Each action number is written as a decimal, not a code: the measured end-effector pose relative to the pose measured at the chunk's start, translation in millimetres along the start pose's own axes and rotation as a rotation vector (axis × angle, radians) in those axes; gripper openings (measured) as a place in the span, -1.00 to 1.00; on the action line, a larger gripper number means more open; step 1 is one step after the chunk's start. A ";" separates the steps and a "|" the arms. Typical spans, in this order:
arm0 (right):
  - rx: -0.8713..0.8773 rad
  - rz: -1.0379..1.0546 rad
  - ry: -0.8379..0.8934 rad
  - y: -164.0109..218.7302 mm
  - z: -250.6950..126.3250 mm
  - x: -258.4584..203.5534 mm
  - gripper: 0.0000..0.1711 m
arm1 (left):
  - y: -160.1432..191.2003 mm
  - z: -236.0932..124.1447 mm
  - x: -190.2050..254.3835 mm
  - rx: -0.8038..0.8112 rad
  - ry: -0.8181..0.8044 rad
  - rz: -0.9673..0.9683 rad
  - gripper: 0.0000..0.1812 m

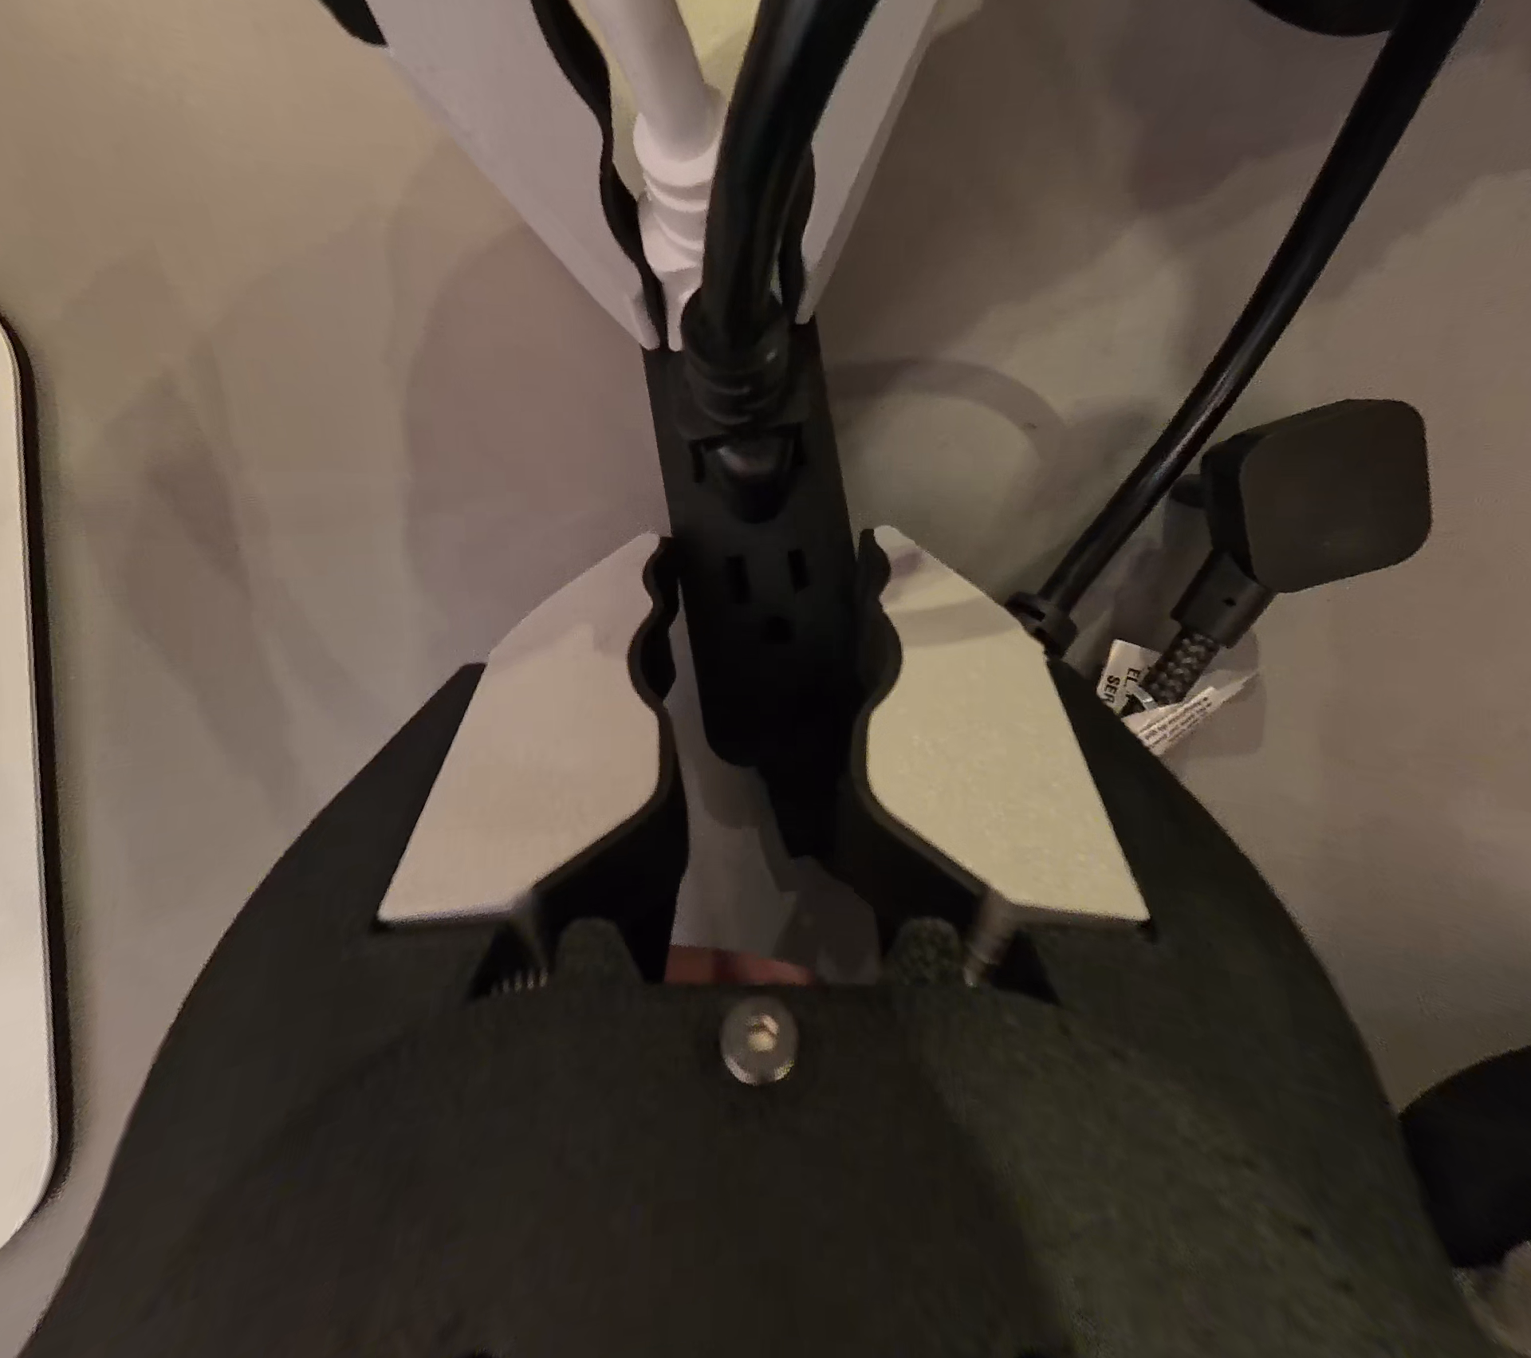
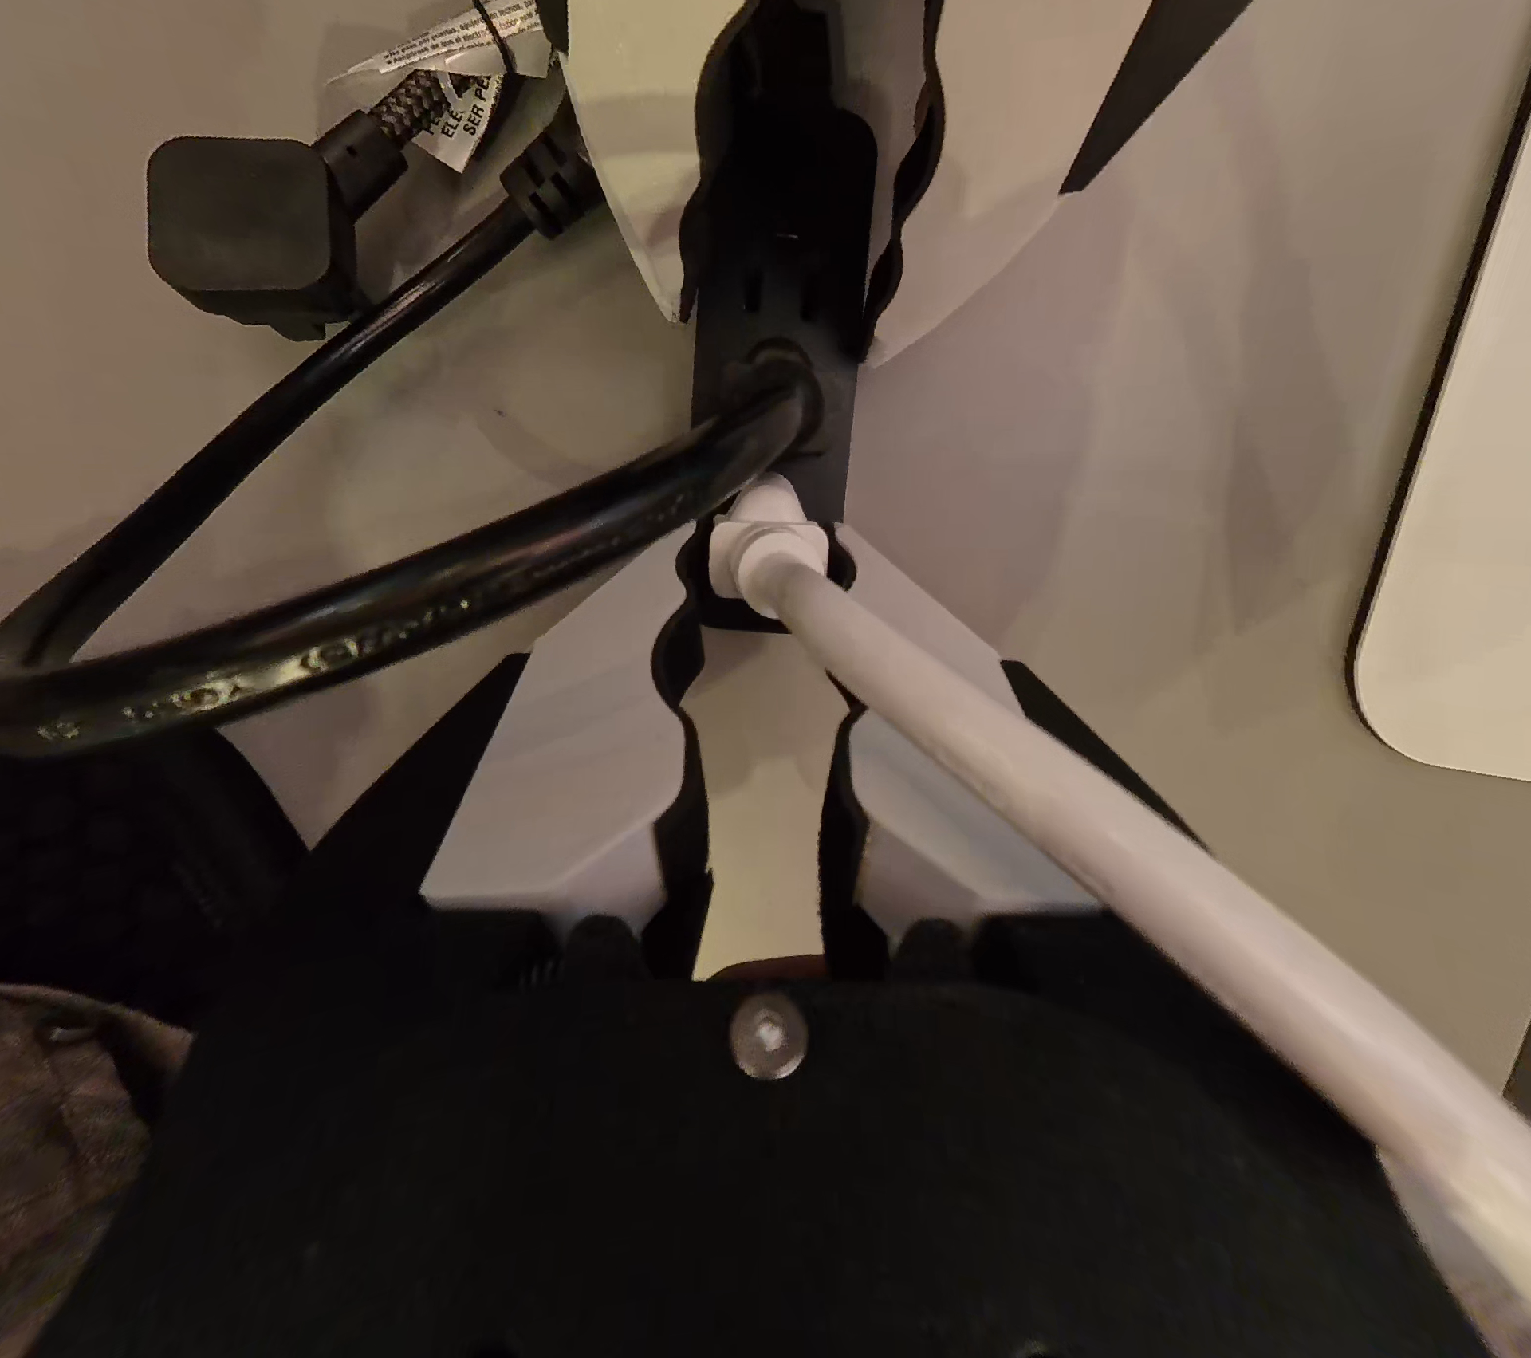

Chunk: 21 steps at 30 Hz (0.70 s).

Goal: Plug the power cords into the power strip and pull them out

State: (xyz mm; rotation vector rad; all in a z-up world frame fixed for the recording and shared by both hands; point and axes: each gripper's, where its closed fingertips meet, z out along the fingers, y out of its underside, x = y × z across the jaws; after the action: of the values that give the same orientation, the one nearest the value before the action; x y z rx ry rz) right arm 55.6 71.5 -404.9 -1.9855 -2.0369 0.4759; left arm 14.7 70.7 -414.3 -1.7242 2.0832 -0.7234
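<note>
A narrow black power strip (image 1: 766, 622) lies on a pale table. My left gripper (image 1: 766, 556) is shut on its sides near an empty socket; it also shows at the top of the right wrist view (image 2: 775, 332). A black plug (image 1: 737, 423) with a thick black cord (image 2: 414, 614) sits in the strip's middle socket. Just beyond it a white plug (image 2: 766, 544) with a white cord (image 2: 1077, 804) sits at the strip. My right gripper (image 2: 766, 544) is shut on the white plug; in the left wrist view it (image 1: 729, 324) comes in from the top.
A flat black angled plug (image 1: 1317, 490) on a braided cable lies beside the strip, with white tags (image 1: 1160, 697) and a thinner black cord (image 1: 1243, 407). A white board with a dark rim (image 2: 1450, 573) lies on the other side. A grey sleeve (image 2: 58, 1152) shows at the lower left.
</note>
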 end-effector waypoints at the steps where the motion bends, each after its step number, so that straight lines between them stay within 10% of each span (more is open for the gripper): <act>1: 0.000 -0.002 0.002 0.0 0.0 0.2 -0.73 | 0.1 0.1 -0.1 -0.005 -0.004 0.004 -0.54; 21: -0.045 0.139 0.117 23.3 -52.2 1.4 -0.58 | 0.0 -1.0 -10.2 0.009 -0.042 -0.031 -0.55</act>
State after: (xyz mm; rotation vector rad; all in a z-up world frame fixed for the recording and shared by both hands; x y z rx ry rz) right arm 97.9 76.0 -366.7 -2.1374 -1.8651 0.3354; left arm 16.3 80.7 -414.1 -1.7553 2.0260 -0.6985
